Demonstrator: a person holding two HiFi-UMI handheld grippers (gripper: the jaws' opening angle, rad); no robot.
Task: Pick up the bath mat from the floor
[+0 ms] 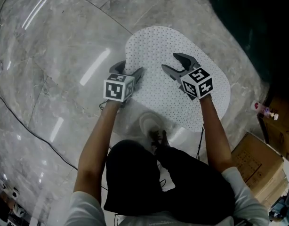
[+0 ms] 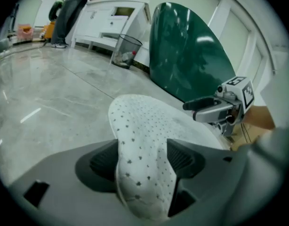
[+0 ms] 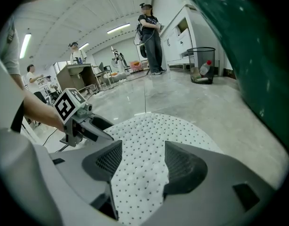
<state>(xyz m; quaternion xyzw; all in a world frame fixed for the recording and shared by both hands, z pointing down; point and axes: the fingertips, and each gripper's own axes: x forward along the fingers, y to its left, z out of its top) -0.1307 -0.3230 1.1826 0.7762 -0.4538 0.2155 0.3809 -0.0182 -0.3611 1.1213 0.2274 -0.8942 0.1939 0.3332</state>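
A white oval bath mat [image 1: 154,41] with small dark dots lies on the grey marble floor. My left gripper [image 1: 130,69] is at the mat's left edge. In the left gripper view its jaws [image 2: 142,157] stand wide, with a raised fold of the mat [image 2: 149,121] between them. My right gripper [image 1: 169,61] hovers over the middle of the mat with its fingers spread. In the right gripper view the mat [image 3: 154,126] shows between and below the jaws [image 3: 137,161]. Each gripper sees the other: the right gripper [image 2: 189,111] and the left gripper [image 3: 104,131].
Cardboard boxes [image 1: 257,164] stand at the right. A dark green panel [image 2: 187,55] rises behind the mat, with a wire wastebasket [image 2: 125,51] and white cabinets [image 2: 111,22] beyond. A thin cable [image 1: 31,131] crosses the floor at left. My shoe [image 1: 156,138] is at the mat's near edge. People [image 3: 151,36] stand farther off.
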